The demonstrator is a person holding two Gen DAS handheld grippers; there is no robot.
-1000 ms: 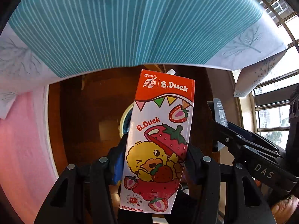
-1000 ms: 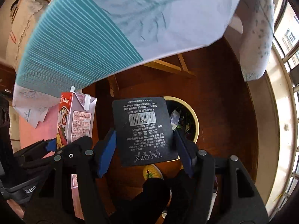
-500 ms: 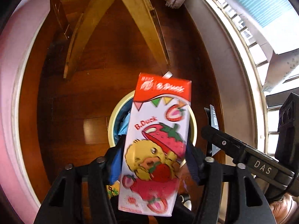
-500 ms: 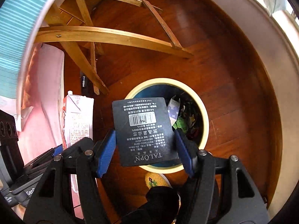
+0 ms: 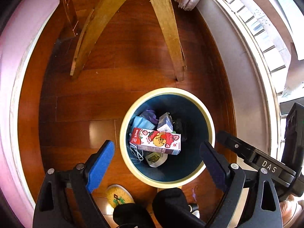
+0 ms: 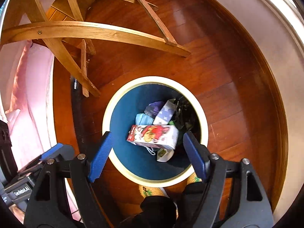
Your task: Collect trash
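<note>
A round trash bin (image 5: pixel 206 121) with a cream rim and blue inside stands on the wooden floor; it also shows in the right wrist view (image 6: pixel 203 117). The red strawberry B.Duck milk carton (image 5: pixel 154 140) lies on its side in the bin on other trash, also seen in the right wrist view (image 6: pixel 153 136). My left gripper (image 5: pixel 157 161) is open and empty above the bin. My right gripper (image 6: pixel 147 153) is open and empty above the bin too. The black packet is not clearly visible.
Wooden table legs (image 5: pixel 167 28) stand beyond the bin, also in the right wrist view (image 6: pixel 79 32). A pink cloth (image 6: pixel 28 95) hangs at the left. A grey wall and window (image 5: pixel 252 60) run along the right. My feet in yellow slippers (image 5: pixel 118 196) are near the bin.
Both grippers opened over the bin. The milk carton dropped from the left gripper into the bin, and the black packet left the right gripper.
</note>
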